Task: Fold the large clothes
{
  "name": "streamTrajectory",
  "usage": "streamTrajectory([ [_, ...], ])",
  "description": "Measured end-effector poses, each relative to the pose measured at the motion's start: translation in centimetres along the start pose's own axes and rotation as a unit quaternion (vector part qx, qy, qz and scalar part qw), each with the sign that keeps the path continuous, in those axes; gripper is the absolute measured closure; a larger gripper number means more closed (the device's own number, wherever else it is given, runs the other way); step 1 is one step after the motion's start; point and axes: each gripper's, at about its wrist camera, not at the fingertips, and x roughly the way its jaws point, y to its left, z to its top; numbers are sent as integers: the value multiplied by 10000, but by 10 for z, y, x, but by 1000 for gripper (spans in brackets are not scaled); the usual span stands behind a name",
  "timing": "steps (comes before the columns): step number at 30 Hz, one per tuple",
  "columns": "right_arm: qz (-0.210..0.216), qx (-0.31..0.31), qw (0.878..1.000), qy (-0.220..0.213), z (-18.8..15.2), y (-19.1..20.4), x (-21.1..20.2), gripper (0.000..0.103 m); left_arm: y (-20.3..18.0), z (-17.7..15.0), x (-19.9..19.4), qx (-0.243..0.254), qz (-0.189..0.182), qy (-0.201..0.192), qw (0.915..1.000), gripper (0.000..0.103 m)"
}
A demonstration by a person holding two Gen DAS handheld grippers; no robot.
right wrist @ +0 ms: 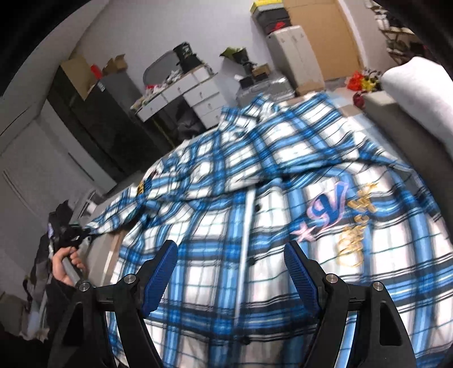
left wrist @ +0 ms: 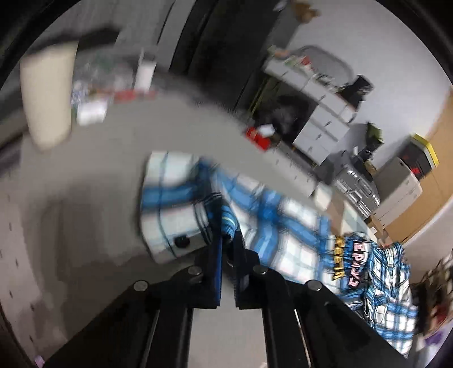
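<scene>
Two grippers over a plaid shirt [right wrist: 254, 226] spread across the grey surface [left wrist: 99, 169]. Left gripper [left wrist: 228, 240] pinches the sleeve cuff (bare surface beyond it); right gripper [right wrist: 230, 271] hovers wide above the button placket.

Along the far wall we see a white drawer unit [right wrist: 195, 93] with clutter on top, and a grey oval panel [right wrist: 158, 66] leaning behind it. Left of the drawers stands a dark cabinet [right wrist: 85, 113] with an open cardboard box [right wrist: 78, 75] on it. To the right we find a silver suitcase [right wrist: 266, 90], a pale cabinet [right wrist: 294, 53] and a tall cardboard sheet [right wrist: 320, 36]. A black box with a yellow lid [right wrist: 267, 14] sits atop the pale cabinet. Near the right edge we spot red and yellow flowers [right wrist: 363, 80] beside a white pillow [right wrist: 416, 93]. In the left wrist view, a cream cushion [left wrist: 48, 96] and small blurred items [left wrist: 93, 85] lie at the far left of the grey surface [left wrist: 99, 169].
</scene>
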Motion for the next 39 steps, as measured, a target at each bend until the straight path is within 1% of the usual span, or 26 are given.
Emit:
streamTrajectory([
  [1,-48,24,10000,-78,1,-5,-4,25,-16,0,-14,276,-70,-282,9992,102],
  [3,-132,131,9995,-236,4,-18,-12,25,-40,-1,-37,709,-195,-619,9954,102],
  [6,-17,421,9985,-346,5,-39,-16,25,-97,0,-72,1314,-700,-1002,9838,102],
  [8,139,532,9981,-294,4,-48,-16,25,-132,-3,-87,1609,-1062,-1111,9749,102],
  [11,256,602,9974,-313,5,-54,-17,25,-195,-12,-101,1945,-1794,-1124,9578,103],
  [12,287,638,9970,-329,5,-55,-18,25,-216,-18,-105,2050,-2060,-1104,9505,103],
  [13,342,669,9966,-337,5,-56,-19,25,-249,-30,-110,2247,-2452,-1044,9373,103],
  [14,364,676,9965,-341,5,-57,-20,25,-268,-39,-114,2390,-2686,-973,9280,103],
  [15,351,682,9964,-371,5,-57,-21,25,-296,-54,-118,2601,-3065,-831,9119,103],
  [16,331,684,9962,-425,5,-58,-24,25,-318,-72,-123,2837,-3479,-636,8913,103],
  [18,290,741,9953,-549,5,-61,-28,25,-352,-106,-125,3148,-4095,-238,8560,103],
  [19,248,766,9950,-583,5,-63,-30,25,-372,-129,-121,3373,-4366,236,8337,99],
  [20,183,748,9955,-546,6,-64,-31,25,-384,-147,-114,3544,-4407,666,8220,83],
  [21,121,686,9961,-543,6,-63,-34,25,-390,-158,-108,3635,-4388,954,8162,71],
  [22,34,641,9961,-598,6,-64,-37,25,-390,-172,-101,3673,-4408,1170,8106,52],
  [25,-191,544,9958,-708,7,-73,-49,25,-369,-185,-93,3843,-4418,1279,8005,50],
  [26,-268,626,9946,-785,7,-81,-53,25,-361,-183,-92,3875,-4383,1303,8005,50],
  [27,-331,742,9932,-834,7,-88,-55,25,-345,-178,-88,3865,-4334,1303,8036,50],
  [29,-452,990,9909,-789,8,-101,-55,24,-332,-168,-86,3880,-4165,1198,8134,50],
  [30,-463,1009,9910,-741,9,-103,-53,24,-318,-161,-88,3847,-4079,1112,8205,50],
  [32,-555,935,9929,-482,16,-99,-41,24,-284,-143,-95,3646,-3834,959,8431,50],
  [33,-536,889,9939,-372,21,-94,-36,24,-273,-135,-94,3548,-3735,908,8523,50],
  [34,-495,871,9946,-253,28,-87,-29,24,-255,-127,-92,3378,-3600,845,8655,50],
  [35,-450,828,9954,-166,34,-80,-24,24,-243,-122,-89,3317,-3421,841,8751,49],
  [37,-313,585,9978,-41,53,-56,-13,24,-237,-125,-83,3338,-3073,871,8869,50],
  [39,-219,392,9990,26,70,-37,-6,24,-230,-125,-82,3329,-2880,852,8939,49],
])
